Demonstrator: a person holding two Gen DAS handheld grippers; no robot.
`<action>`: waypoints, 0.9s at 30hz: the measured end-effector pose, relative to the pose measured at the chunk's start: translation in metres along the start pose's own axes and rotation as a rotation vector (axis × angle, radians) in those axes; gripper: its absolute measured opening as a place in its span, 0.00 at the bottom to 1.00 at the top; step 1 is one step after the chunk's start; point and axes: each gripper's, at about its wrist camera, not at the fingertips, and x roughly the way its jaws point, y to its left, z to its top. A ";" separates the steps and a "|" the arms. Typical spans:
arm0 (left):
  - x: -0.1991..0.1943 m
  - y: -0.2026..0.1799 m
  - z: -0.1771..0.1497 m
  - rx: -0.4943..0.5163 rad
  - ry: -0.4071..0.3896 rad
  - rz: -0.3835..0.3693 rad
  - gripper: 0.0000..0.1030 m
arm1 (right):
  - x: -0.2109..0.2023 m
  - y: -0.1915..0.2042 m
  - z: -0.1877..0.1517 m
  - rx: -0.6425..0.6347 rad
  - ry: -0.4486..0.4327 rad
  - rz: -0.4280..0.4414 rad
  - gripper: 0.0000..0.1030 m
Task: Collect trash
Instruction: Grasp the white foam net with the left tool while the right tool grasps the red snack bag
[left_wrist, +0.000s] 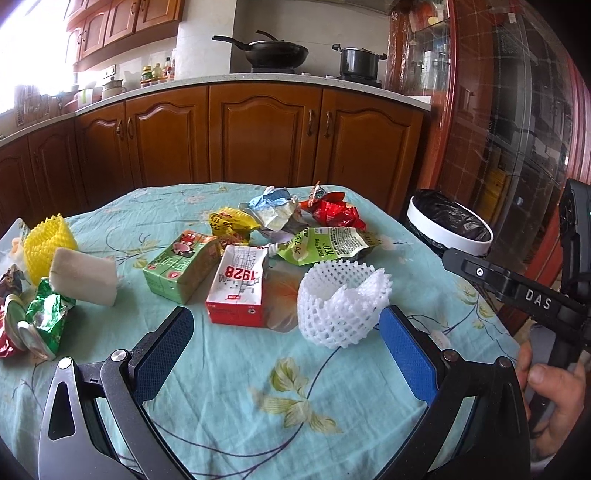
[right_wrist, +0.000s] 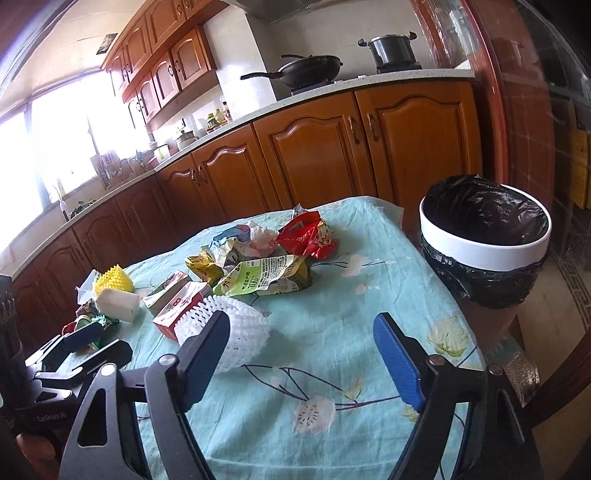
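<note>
Trash lies on the table with a light blue floral cloth (left_wrist: 229, 369): a white foam net (left_wrist: 341, 304), a red and white "1928" carton (left_wrist: 240, 286), a green carton (left_wrist: 181, 267), a green pouch (left_wrist: 325, 243), a red wrapper (left_wrist: 332, 214), a yellow foam net (left_wrist: 46, 242) and a white foam block (left_wrist: 83, 277). My left gripper (left_wrist: 288, 345) is open and empty, just short of the white net. My right gripper (right_wrist: 303, 360) is open and empty over the cloth, its left finger in front of the white net (right_wrist: 236, 332). A white bin with a black liner (right_wrist: 485, 229) stands off the table's right edge.
Crumpled wrappers (left_wrist: 33, 321) lie at the table's left edge. More wrappers (left_wrist: 273, 210) are piled at the far middle. Wooden kitchen cabinets (left_wrist: 258, 129) with a wok and a pot stand behind. A glass-fronted red cabinet (left_wrist: 517, 110) is on the right.
</note>
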 end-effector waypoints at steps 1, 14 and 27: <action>0.003 -0.002 0.002 0.003 0.009 -0.007 0.99 | 0.004 -0.002 0.004 0.007 0.008 0.005 0.68; 0.048 -0.020 0.016 0.040 0.137 -0.064 0.91 | 0.078 -0.009 0.059 -0.006 0.142 0.038 0.56; 0.071 -0.025 0.020 0.058 0.224 -0.193 0.19 | 0.175 -0.018 0.086 0.042 0.283 0.060 0.41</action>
